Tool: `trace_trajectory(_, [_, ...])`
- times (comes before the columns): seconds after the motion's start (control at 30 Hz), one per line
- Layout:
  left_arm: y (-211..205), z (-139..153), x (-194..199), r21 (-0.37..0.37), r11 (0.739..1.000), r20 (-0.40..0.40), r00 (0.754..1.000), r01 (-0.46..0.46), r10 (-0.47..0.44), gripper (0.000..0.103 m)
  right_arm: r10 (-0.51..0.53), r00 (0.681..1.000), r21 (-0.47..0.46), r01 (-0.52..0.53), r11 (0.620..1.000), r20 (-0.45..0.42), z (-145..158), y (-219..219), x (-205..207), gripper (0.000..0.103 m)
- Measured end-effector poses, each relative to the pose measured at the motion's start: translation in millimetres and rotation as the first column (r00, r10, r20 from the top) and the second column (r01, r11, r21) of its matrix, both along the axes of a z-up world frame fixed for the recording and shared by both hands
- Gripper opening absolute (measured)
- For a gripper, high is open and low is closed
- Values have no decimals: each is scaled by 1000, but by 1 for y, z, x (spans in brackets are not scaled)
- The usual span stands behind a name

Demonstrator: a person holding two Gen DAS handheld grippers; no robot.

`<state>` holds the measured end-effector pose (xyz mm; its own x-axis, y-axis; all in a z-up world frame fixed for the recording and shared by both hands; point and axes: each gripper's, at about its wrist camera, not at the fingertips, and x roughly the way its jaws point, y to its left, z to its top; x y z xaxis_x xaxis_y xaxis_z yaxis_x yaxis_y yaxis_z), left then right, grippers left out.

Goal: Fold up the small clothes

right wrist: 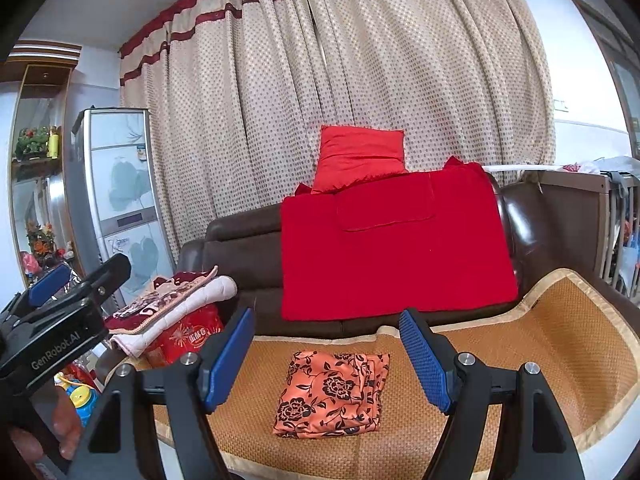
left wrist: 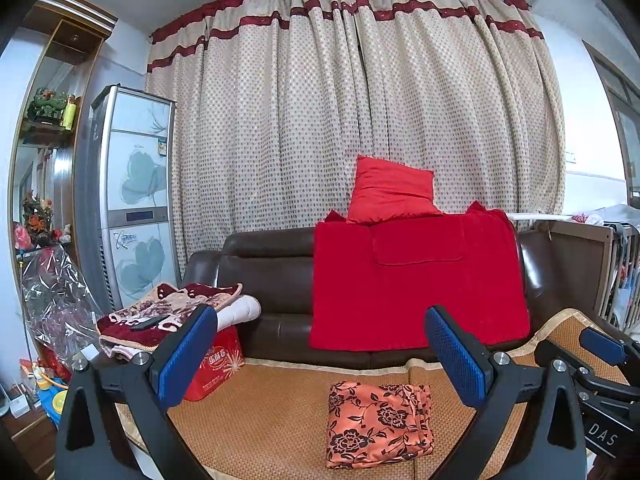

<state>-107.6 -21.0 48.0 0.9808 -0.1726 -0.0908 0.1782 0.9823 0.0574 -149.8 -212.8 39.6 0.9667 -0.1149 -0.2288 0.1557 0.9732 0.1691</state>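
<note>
An orange garment with a black flower print (left wrist: pixel 379 424) lies folded into a neat rectangle on the woven mat (left wrist: pixel 260 420) of the sofa seat. It also shows in the right wrist view (right wrist: pixel 332 394). My left gripper (left wrist: pixel 320 354) is open and empty, held above and in front of the garment. My right gripper (right wrist: pixel 328 350) is open and empty, also above it. The right gripper shows at the right edge of the left wrist view (left wrist: pixel 600 364). The left gripper shows at the left of the right wrist view (right wrist: pixel 68 296).
A red blanket (left wrist: pixel 416 280) hangs over the brown sofa back with a red cushion (left wrist: pixel 390 192) on top. Folded blankets (left wrist: pixel 168 316) sit on a red box (left wrist: pixel 218 364) at the left. A tall cabinet (left wrist: pixel 132 200), clutter at left, a crib (left wrist: pixel 616 272) at right.
</note>
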Motion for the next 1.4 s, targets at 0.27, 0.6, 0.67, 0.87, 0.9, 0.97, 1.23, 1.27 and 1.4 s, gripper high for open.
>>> trace_trajectory(0.27, [0,-1,-1,1,1000,-2,1000,0,0,103,-15,1000,-3,15,1000,6,2,1,-2,78])
trace_trajectory(0.6, [4,-3,5,5,1000,-11,1000,21,-21,103,-27,1000,-5,27,1000,-2,-1,3,1,78])
trace_trajectory(0.67, [5,-4,6,6,1000,-9,1000,24,-24,103,-28,1000,-7,28,1000,-4,-1,5,3,78])
trace_trajectory(0.87, [7,-8,12,3,999,-14,999,33,-33,103,-35,999,-10,35,999,-9,-2,7,5,78])
trace_trajectory(0.9, [8,-9,13,2,999,-19,999,35,-35,103,-36,999,-11,36,999,-11,-3,8,6,78])
trace_trajectory(0.97, [8,-11,16,3,999,-26,999,39,-39,103,-39,999,-14,38,999,-21,-4,8,8,78])
trace_trajectory(1.23, [14,-17,24,-9,999,-40,998,41,-42,103,-58,997,-6,57,998,-45,-10,7,17,78])
trace_trajectory(1.27, [15,-17,25,-11,999,-42,998,40,-41,103,-58,997,-4,58,998,-47,-11,7,19,78])
trace_trajectory(1.4, [19,-20,30,-21,999,-53,997,50,-51,103,-53,997,7,54,999,-61,-15,7,25,78])
